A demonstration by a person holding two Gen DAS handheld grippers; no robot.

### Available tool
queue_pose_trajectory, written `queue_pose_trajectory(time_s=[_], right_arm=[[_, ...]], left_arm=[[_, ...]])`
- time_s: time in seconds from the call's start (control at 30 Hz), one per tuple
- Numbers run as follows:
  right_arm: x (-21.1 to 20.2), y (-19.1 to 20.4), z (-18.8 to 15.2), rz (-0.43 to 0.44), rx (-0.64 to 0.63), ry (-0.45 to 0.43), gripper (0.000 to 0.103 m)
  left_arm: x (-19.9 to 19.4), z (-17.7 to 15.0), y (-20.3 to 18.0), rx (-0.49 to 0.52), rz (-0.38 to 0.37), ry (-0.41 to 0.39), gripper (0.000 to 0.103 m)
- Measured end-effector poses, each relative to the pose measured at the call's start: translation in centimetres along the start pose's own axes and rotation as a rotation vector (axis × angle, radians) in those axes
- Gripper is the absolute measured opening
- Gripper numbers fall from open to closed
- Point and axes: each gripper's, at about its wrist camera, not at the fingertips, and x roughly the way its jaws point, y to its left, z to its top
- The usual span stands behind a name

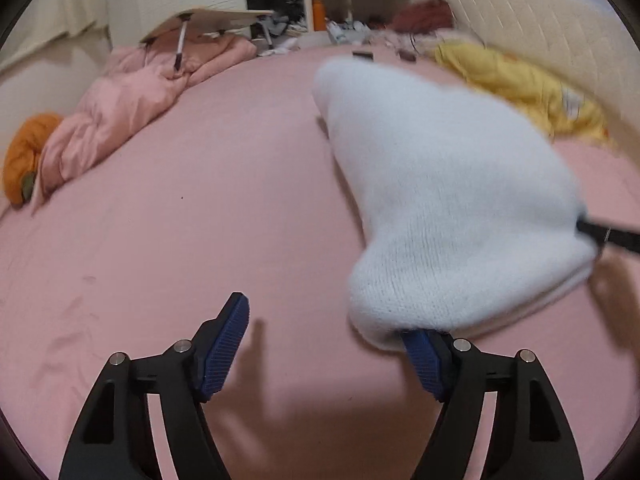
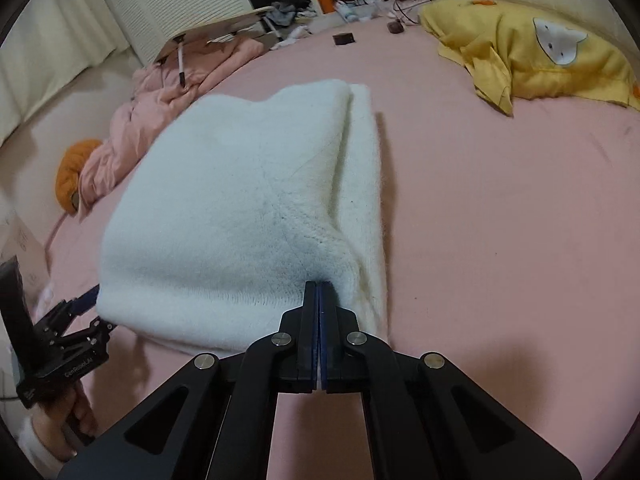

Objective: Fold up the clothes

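- White knitted sweater point(image 2: 240, 208) is seen lying partly folded on the pink bed sheet point(image 2: 500, 240), near the middle of the bed, with 1 layer doubled over along its right edge.
- Right gripper point(image 2: 320, 296) is clamped tight on the near right corner of the sweater, its jaws pressed together with fabric pinched between them.
- Left gripper point(image 1: 326, 332) is held with its jaws wide apart at the near left corner of the sweater; 1 blue pad point(image 1: 422, 356) is tucked under the hanging knit, the other pad point(image 1: 224, 344) is clear of it, so nothing is gripped yet.
- Fold in progress is judged to be a lift of the near edge, to be carried over towards the far edge of the sweater.
- Left jaws should be closed on both layers of the corner before any lift is made, otherwise the knit is likely to sag and slide.
- Both corners should be raised level and moved together, so the near edge is laid square on the far edge.
- Pink duvet point(image 2: 160, 120) left of the sweater and yellow pillow point(image 2: 540, 52) to its far right are well apart from it.
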Motion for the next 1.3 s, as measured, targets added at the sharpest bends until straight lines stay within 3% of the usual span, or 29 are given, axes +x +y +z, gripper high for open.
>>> queue_pose_trajectory(time_s=[0.07,0.13,0.2,0.27,0.3,0.33,0.4,0.47,0.53,0.6,0.67,0.73,0.83,0.9,1.0,1.07,1.13,1.23,1.3], right_arm=[[-0.1,0.7,0.0,-0.029,-0.045,-0.009,0.0],[-0.4,0.1,0.2,0.009,0.023,0.004,0.0],[-1.4,-1.1,0.6,0.052,0.11,-0.009,0.0],[-3.1,-1.1,1.0,-0.039,0.089,-0.056,0.009],[-4.2,-0.7,1.6,-0.115,0.061,-0.096,0.012],[-4.9,-0.5,2.0,-0.118,0.049,-0.13,0.012],[-5.7,0.3,3.4,-0.03,0.046,-0.171,0.012],[-5.3,1.7,4.5,0.07,0.025,-0.178,0.012],[-4.1,3.7,4.9,0.106,-0.047,-0.171,0.012],[-2.3,4.1,4.1,0.116,-0.071,-0.147,0.012],[0.4,2.6,3.2,0.08,-0.026,-0.068,0.006],[1.4,0.8,2.2,0.081,-0.003,-0.072,0.0],[1.0,-0.1,2.1,0.084,0.003,-0.084,0.0],[0.2,0.5,2.7,0.047,0.003,-0.084,0.0],[-2.2,1.4,4.3,0.054,0.02,-0.178,0.007],[-2.2,1.7,5.8,0.14,0.025,-0.171,0.007],[-0.7,1.8,6.5,0.158,0.017,-0.139,0.007],[3.5,-0.5,5.3,0.125,0.081,-0.035,0.0],[3.3,-1.9,5.0,0.13,0.132,-0.064,0.0]], left_arm=[[-0.6,0.0,-0.3,0.011,0.024,0.001,0.075],[-1.3,0.1,0.5,-0.039,-0.01,0.05,0.077],[-2.7,0.1,1.2,-0.014,0.059,0.078,0.078],[-4.4,0.2,2.0,0.047,0.168,0.06,0.078],[-5.3,0.8,2.8,0.042,0.17,0.039,0.078],[-6.3,1.9,3.6,0.01,0.131,0.003,0.078],[-7.8,5.5,4.0,-0.053,-0.005,-0.104,0.078],[-8.0,9.6,2.7,-0.044,-0.187,-0.185,0.088],[-6.6,13.3,1.0,-0.028,-0.428,-0.214,0.093],[-3.5,15.3,-0.8,-0.013,-0.543,-0.183,0.093],[1.0,15.4,-2.3,-0.006,-0.556,-0.062,0.093],[4.9,14.1,-3.1,-0.012,-0.544,0.042,0.092],[5.2,13.0,-5.2,0.116,-0.452,0.025,0.092],[3.5,14.1,-4.5,0.075,-0.516,-0.013,0.089],[2.4,16.5,-1.7,-0.097,-0.649,-0.08,0.088],[4.5,17.3,-1.4,-0.152,-0.696,-0.013,0.088],[8.1,16.3,-1.9,-0.179,-0.742,0.116,0.088],[8.7,15.2,-3.5,-0.07,-0.684,0.104,0.087],[7.1,15.9,-4.8,0.008,-0.631,0.1,0.084]])
